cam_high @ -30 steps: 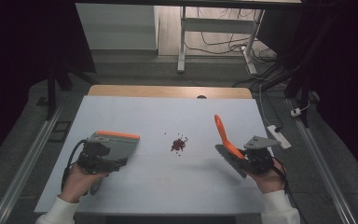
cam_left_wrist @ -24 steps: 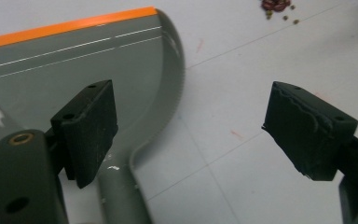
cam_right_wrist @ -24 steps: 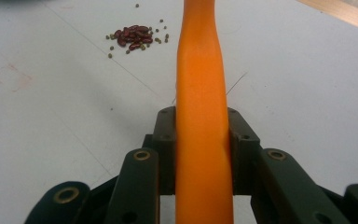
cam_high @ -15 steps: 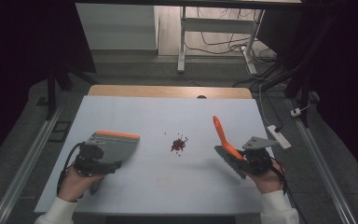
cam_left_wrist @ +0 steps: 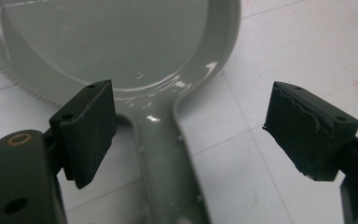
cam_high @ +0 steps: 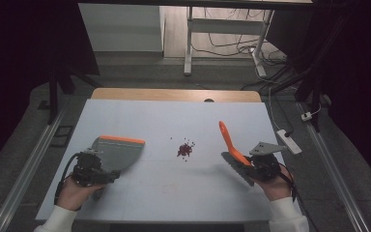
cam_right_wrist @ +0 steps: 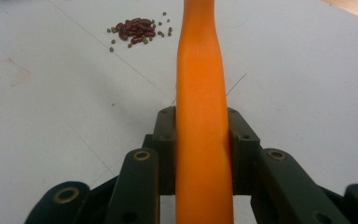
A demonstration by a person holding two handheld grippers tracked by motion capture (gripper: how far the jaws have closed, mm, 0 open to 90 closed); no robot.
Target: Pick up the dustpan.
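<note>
Two grippers, right gripper (cam_right_wrist: pixel 200 140) clamping orange brush handle (cam_right_wrist: pixel 199 93), left gripper (cam_left_wrist: pixel 186 135) (jaws apart) over grey dustpan (cam_left_wrist: pixel 121 42)

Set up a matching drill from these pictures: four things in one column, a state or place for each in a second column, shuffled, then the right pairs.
Things:
1. dustpan
2. brush handle
3. pile of beans
4. left gripper

States or places:
A. loose on the table near its middle
B. clamped between the right gripper's jaws
C. open, one jaw on each side of a grey handle
D. flat on the table, orange strip along its far edge

Pairs: 1-D, 2-B, 3-A, 4-C
</note>
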